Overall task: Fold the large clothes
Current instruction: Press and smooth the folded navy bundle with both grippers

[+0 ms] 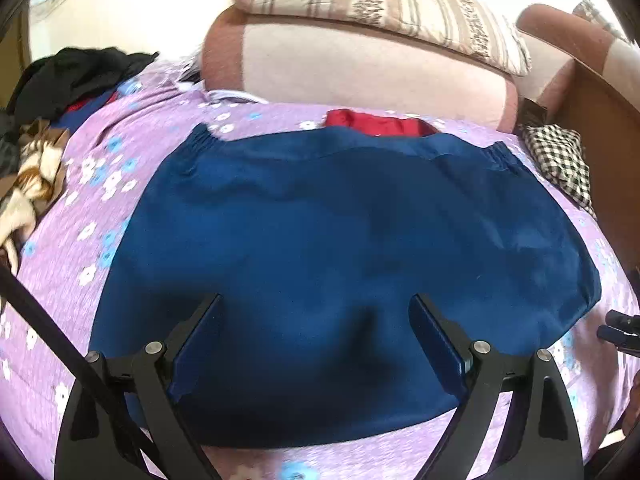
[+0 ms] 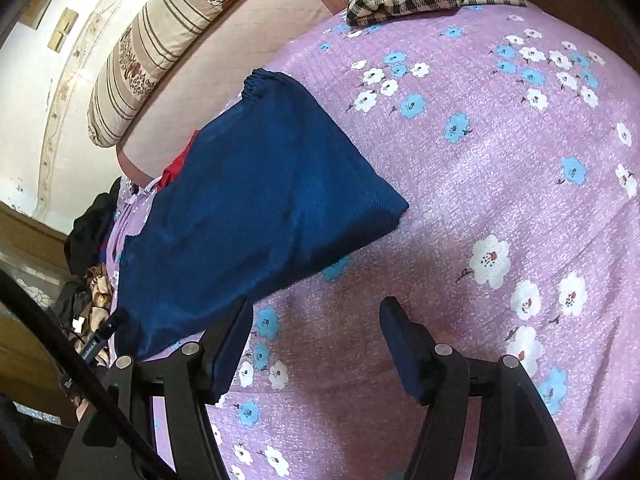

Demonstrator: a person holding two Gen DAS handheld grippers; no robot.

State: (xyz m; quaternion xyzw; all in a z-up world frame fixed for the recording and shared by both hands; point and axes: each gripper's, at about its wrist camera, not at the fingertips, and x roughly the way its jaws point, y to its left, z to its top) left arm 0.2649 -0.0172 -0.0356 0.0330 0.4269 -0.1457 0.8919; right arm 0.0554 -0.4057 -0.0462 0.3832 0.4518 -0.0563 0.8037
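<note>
Smooth blue garment (image 1: 340, 248) lies folded flat on floral bedsheet (image 2: 500, 168)

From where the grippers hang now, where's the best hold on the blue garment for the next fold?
Probably the near folded edge of the blue garment. It lies flat on the purple floral sheet, its elastic waistband at the far side. Come in low from the near side so the fingers slip under that edge. The left gripper hangs open above it; the right gripper, fingers opening, holds nothing, just off the near corner.
</note>
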